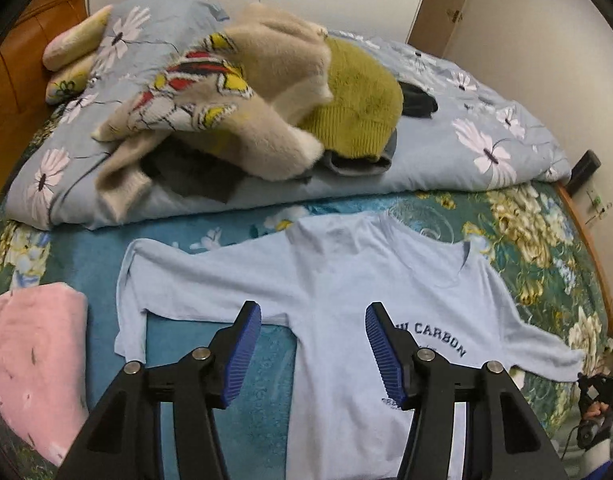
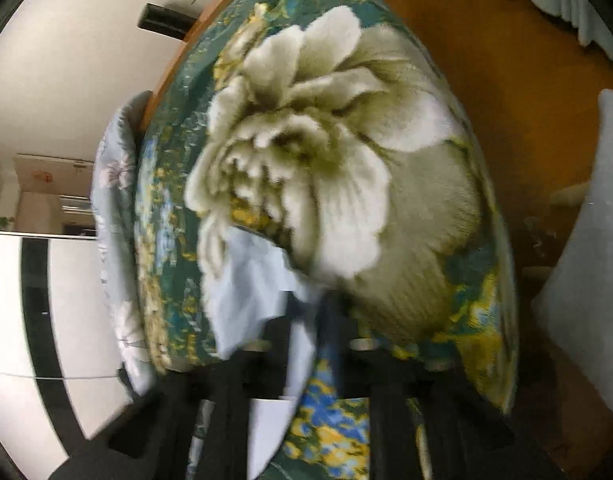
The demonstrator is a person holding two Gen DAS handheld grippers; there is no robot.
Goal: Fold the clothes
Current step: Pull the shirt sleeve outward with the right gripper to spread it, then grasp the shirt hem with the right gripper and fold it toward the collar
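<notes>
Beneath the left gripper's (image 1: 312, 354) released jaws, a pale blue printed cotton T-shirt (image 1: 346, 288) lies flat, unfolded; right gripper (image 2: 310, 320) clenched on its sleeve; heaped sweaters (image 1: 266, 92) remain.

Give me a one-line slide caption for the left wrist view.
Open left gripper above a pale blue T-shirt spread flat on the floral bedspread, unfolded clothes piled behind.

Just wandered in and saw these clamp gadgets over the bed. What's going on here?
A person with a hand-held gripper in each hand is folding laundry. A light blue T-shirt lies spread flat, front up, on the flowered blanket. The left gripper hangs open above the shirt, holding nothing. The right gripper is shut on a bit of the shirt's pale blue cloth at the bed's edge. A pile of sweaters waits behind, on the quilt.
</notes>
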